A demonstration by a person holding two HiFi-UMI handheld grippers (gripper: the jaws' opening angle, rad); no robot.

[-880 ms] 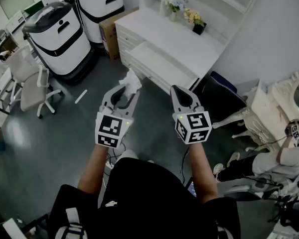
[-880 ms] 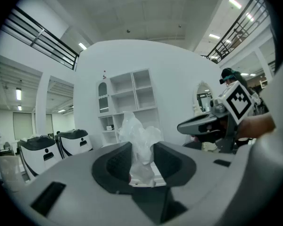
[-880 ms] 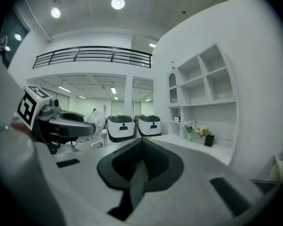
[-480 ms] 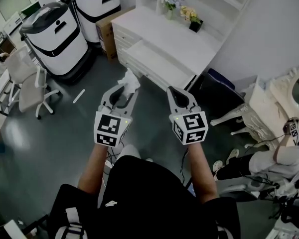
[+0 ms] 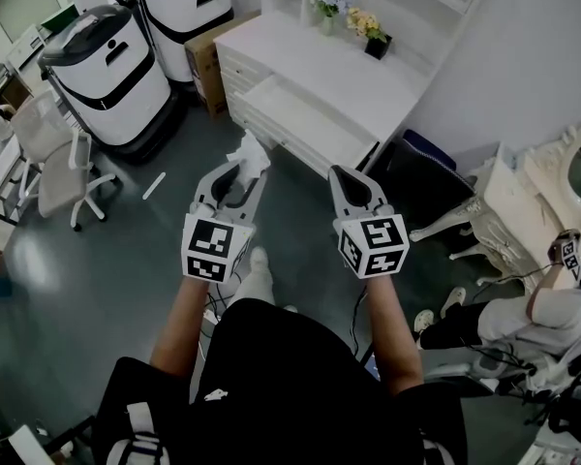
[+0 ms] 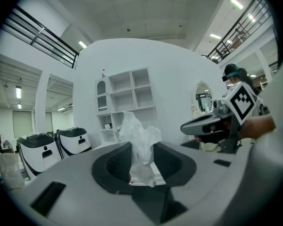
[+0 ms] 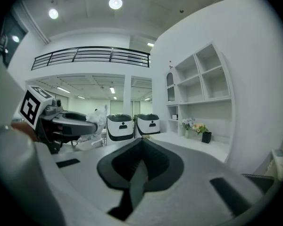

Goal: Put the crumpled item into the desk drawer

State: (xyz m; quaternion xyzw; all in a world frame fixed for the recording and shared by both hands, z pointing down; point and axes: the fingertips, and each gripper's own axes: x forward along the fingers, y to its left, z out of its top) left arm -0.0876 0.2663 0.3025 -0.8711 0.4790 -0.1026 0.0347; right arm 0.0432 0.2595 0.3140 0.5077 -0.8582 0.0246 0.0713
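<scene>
Left gripper point(image 5: 234, 175): fingers closed on the crumpled item point(image 5: 250, 153), a white, thin wad sticking up past the fingertips. It is held in the air over the floor, just short of the drawer front and not inside. Right gripper point(image 5: 349, 177): fingers pressed together, nothing between them, level beside the left one and well apart from it.

Drawer point(image 5: 305, 114) is pulled out of the white counter point(image 5: 344, 66), its interior bare white and its front edge facing the grippers. A strip of open grey floor point(image 5: 145, 260) lies between the grippers and that edge, with wider room to the left. A dark chair point(image 5: 421, 187) sits close on the right, near the counter's corner.

Counts:
- one drawer open
- two flower pots point(image 5: 373, 32) on the counter near the wall
- two white-and-black wheeled units point(image 5: 107, 66) left of the counter
- one cardboard box point(image 5: 208, 56) between the units and the counter
- one white office chair point(image 5: 53, 153)
- one white stick point(image 5: 155, 187) on the floor

Markings: one marker cube point(image 5: 211, 248) per gripper, with black-and-white squares.
</scene>
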